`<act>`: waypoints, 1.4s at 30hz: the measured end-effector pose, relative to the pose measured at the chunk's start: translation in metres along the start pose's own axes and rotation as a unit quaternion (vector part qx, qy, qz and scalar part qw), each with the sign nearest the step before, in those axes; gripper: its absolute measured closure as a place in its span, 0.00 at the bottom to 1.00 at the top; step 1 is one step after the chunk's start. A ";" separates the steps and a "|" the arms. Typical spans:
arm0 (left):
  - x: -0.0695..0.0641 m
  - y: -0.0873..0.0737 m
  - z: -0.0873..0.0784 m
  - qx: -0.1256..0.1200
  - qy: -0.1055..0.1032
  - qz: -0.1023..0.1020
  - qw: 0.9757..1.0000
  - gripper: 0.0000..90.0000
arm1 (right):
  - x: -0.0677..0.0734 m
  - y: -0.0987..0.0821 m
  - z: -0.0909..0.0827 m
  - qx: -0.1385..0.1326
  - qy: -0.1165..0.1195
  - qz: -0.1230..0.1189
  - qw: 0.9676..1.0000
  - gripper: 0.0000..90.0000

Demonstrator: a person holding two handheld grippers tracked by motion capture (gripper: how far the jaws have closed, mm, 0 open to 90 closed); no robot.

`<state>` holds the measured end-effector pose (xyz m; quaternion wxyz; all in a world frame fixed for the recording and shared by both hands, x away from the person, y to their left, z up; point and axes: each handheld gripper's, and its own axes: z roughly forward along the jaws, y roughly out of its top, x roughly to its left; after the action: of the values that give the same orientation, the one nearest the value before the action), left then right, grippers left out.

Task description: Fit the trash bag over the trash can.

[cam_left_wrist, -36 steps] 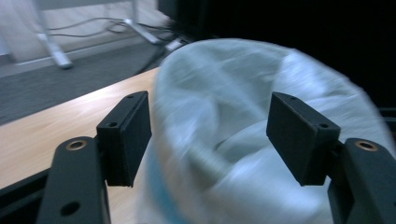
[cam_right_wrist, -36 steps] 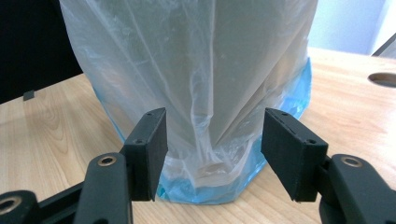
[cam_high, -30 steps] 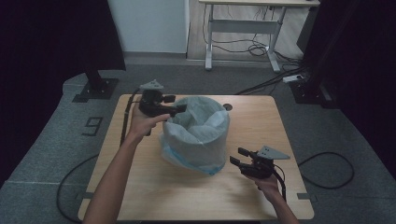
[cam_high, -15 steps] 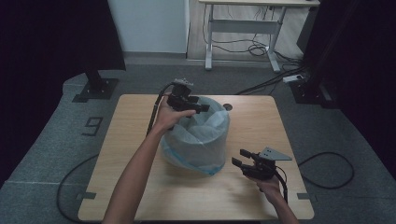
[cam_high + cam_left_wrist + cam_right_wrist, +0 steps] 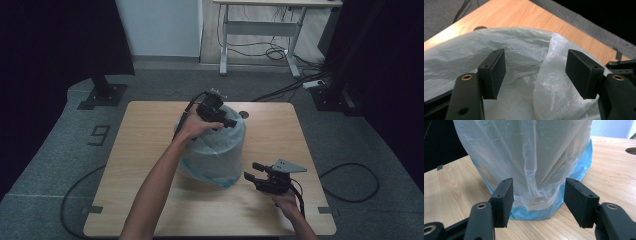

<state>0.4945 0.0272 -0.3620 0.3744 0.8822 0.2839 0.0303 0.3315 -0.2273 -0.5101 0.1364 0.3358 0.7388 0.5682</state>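
Observation:
A round bin wrapped in a translucent white plastic bag (image 5: 215, 150) stands in the middle of the wooden table (image 5: 150, 130). A blue liner (image 5: 579, 165) shows around its base. My left gripper (image 5: 230, 122) hovers over the bin's top, jaws open. In the left gripper view the crumpled bag (image 5: 524, 50) lies under and between the jaws of that gripper (image 5: 535, 72), and the pads do not press on it. My right gripper (image 5: 252, 170) rests low at the bin's near right side, open. In the right gripper view this gripper (image 5: 537, 197) faces the bag's lower folds (image 5: 529, 152) without touching.
A round cable hole (image 5: 243, 114) sits in the table behind the bin. A white desk (image 5: 260, 25) with cables under it stands at the back. A black stand base (image 5: 102, 92) is on the floor at left. Bare tabletop lies on both sides of the bin.
The left hand has swung right from the bin's left rim to above its top and sunk a little. The right hand has stayed where it was.

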 end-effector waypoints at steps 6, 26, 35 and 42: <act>0.002 0.000 0.023 0.051 0.006 -0.013 0.999 0.38 | 0.000 0.000 0.000 0.001 0.001 -0.002 1.000 0.45; 0.007 -0.005 -0.020 0.008 0.029 -0.021 0.999 0.36 | -0.001 0.001 -0.001 0.004 -0.002 0.001 1.000 0.44; 0.022 -0.014 -0.030 0.020 0.050 -0.039 0.998 0.37 | 0.000 -0.001 0.002 0.009 -0.001 0.001 1.000 0.44; 0.021 -0.010 -0.008 0.085 0.053 -0.044 0.994 0.37 | -0.001 0.000 0.000 0.007 -0.003 -0.001 1.000 0.44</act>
<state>0.5053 0.0493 -0.3664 0.2835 0.8946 0.3436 0.0367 0.3317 -0.2277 -0.5105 0.1364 0.3373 0.7431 0.5617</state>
